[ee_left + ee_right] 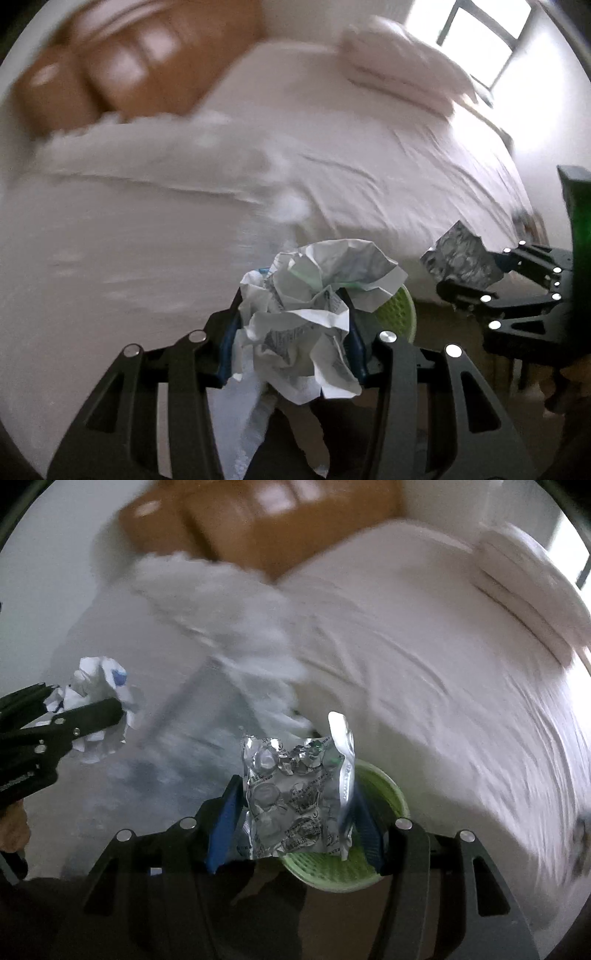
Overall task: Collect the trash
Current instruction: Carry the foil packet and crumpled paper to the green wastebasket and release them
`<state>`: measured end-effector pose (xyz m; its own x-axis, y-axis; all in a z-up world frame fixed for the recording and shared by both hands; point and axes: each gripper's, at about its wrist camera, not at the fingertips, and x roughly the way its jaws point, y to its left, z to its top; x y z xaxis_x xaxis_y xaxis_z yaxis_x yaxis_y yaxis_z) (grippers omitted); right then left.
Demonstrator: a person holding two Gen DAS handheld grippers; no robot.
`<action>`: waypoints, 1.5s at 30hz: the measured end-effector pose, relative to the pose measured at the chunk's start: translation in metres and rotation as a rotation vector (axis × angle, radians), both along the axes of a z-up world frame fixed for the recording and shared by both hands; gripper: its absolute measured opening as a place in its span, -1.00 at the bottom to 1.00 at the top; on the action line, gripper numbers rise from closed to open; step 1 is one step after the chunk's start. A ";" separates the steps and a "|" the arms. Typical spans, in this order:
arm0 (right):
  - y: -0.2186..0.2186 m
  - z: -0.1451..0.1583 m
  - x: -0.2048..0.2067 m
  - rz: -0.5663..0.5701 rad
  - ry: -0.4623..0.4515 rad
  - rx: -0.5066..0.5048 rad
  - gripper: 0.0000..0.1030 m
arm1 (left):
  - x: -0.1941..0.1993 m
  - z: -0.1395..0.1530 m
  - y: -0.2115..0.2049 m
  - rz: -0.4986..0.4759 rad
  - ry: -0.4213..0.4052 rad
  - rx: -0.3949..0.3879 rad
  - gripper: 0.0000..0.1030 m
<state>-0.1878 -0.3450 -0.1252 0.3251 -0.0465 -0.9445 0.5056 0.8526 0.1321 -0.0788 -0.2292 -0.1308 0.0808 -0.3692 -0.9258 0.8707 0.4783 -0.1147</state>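
Above the green mesh wastebasket (384, 794), our left gripper (295, 328) clamps crumpled paper (314, 295); our right gripper (295, 805) clamps a foil blister pack (295, 797).

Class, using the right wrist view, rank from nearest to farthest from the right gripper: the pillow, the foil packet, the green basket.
1. foil packet, gripped in the right gripper.
2. green basket, just below and behind it.
3. pillow, far upper right on the bed.

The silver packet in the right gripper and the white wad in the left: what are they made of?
Silver crinkled packet: looks like metallised foil or foil-plastic laminate, glossy with sharp creases and mirror glints. White crumpled wad: paper, matte, with grey printed text and stiff folds.
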 end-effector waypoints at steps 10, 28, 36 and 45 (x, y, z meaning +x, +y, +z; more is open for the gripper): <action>-0.033 -0.027 -0.087 -0.187 0.032 0.051 0.12 | -0.073 -0.058 -0.068 -0.221 0.051 0.140 -0.05; -0.053 -0.037 -0.117 -0.231 0.028 0.057 0.15 | -0.098 -0.049 -0.084 -0.231 0.005 0.123 0.72; -0.050 -0.038 -0.112 -0.226 0.031 0.055 0.16 | -0.077 -0.021 -0.062 -0.133 -0.027 0.072 0.79; -0.038 -0.050 -0.089 -0.182 0.055 0.081 0.27 | -0.052 0.003 -0.034 -0.041 -0.052 0.032 0.80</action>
<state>-0.2767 -0.3831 -0.1748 0.2657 -0.0232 -0.9638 0.6591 0.7340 0.1640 -0.1304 -0.2636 -0.1276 0.1148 -0.3437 -0.9320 0.8939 0.4450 -0.0540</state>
